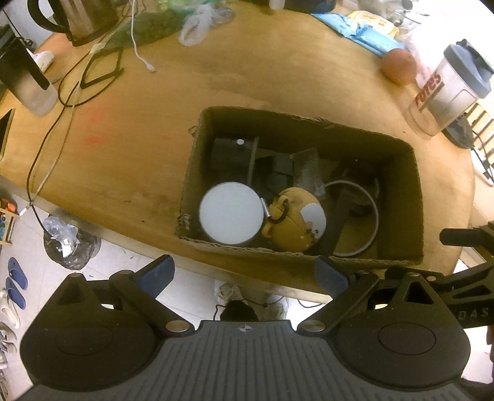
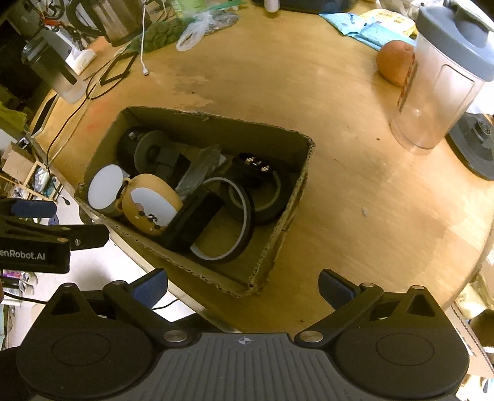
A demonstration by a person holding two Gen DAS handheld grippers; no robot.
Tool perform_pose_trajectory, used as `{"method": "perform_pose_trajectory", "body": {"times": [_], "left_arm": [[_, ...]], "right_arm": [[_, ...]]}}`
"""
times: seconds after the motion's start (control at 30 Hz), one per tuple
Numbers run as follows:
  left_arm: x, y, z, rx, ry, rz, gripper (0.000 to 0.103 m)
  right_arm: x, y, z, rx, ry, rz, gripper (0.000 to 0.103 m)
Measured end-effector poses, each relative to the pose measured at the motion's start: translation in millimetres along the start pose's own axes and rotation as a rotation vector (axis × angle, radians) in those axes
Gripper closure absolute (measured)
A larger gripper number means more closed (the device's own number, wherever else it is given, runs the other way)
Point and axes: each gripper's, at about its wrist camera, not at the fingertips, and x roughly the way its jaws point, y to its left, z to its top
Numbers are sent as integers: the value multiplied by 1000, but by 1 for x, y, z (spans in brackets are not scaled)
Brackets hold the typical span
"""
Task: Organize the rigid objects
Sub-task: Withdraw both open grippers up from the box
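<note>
A cardboard box [image 1: 401, 197] [image 2: 296, 188] sits on the round wooden table near its front edge. Inside lie a white-topped can [image 1: 230, 212] [image 2: 105, 187], a tan bear-shaped case [image 1: 296, 222] [image 2: 151, 203], a tape ring [image 1: 367, 216] [image 2: 237, 234], a black block [image 2: 194, 219] and dark wheels [image 2: 151, 151]. My left gripper [image 1: 244, 274] hangs open just before the box's near wall, with nothing between its fingers. My right gripper [image 2: 242, 288] is open too, over the box's near corner, holding nothing. The left gripper also shows at the left edge of the right wrist view [image 2: 34, 228].
A clear shaker bottle [image 1: 447, 89] [image 2: 438, 83] and an orange fruit [image 1: 398, 66] [image 2: 393, 63] stand at the back right. A kettle [image 1: 80, 18], cables [image 1: 92, 77], plastic bags [image 1: 197, 21] and blue packets [image 1: 364, 27] crowd the far side. Bare wood [image 2: 370, 200] lies right of the box.
</note>
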Motion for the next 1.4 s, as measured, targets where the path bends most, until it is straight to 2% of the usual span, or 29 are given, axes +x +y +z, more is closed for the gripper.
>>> {"method": "perform_pose_trajectory", "body": {"times": [0.4,1.4], "left_arm": [[3,-7,1,34,19,-2,4],[5,-6,1,47,32,3,3]], "right_arm": [[2,-4,-1,13,7,-5,0],[8,1,0,19,25,-12,0]]}}
